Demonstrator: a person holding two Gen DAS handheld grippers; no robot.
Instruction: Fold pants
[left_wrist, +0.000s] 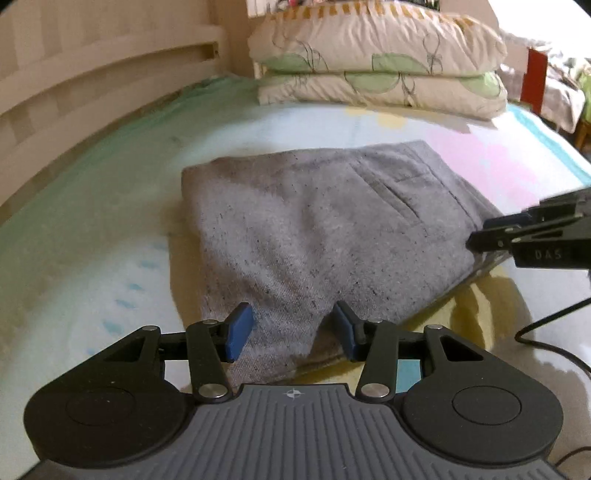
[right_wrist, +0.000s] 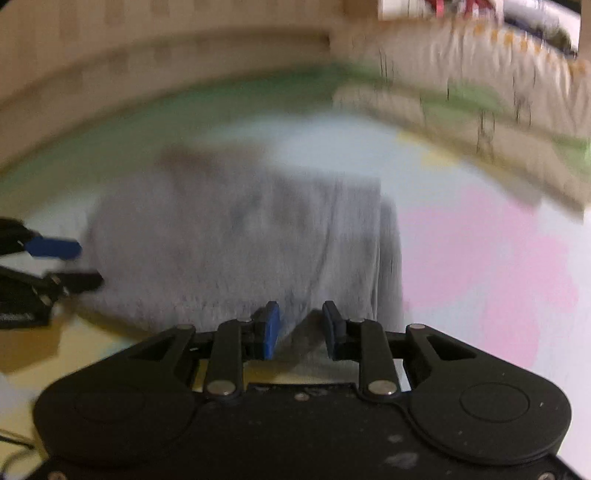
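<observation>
Pants grey, lying on the bed sheet as a compact folded bundle, pocket seam facing up, near edge just under the camera. Left wrist view: left gripper low at that near edge, jaws spread with cloth showing in the gap but neither blue pad pressing it; released, holding nothing. Right gripper enters from the right side, tips at the bundle's right edge; from this angle its 2 fingers look close together, and whether they pinch cloth I cannot tell. 2 pillows stacked at the far end, wooden bed frame along the left. A black cable trails on the sheet at right.

Right wrist view: heavily blurred. Pants fill the middle, sheet pink and pale to the right. Right gripper at the near edge, pads apart, a peak of grey cloth rising between them, not visibly clamped; reads as let go. Left gripper at far left, fingers apart, beside the bundle.

Judgement: folding looks nearly or fully done, the bundle small and roughly rectangular. Left, at most, 1 more fold or a squaring of the uneven near edge, then pulling both tools clear.
</observation>
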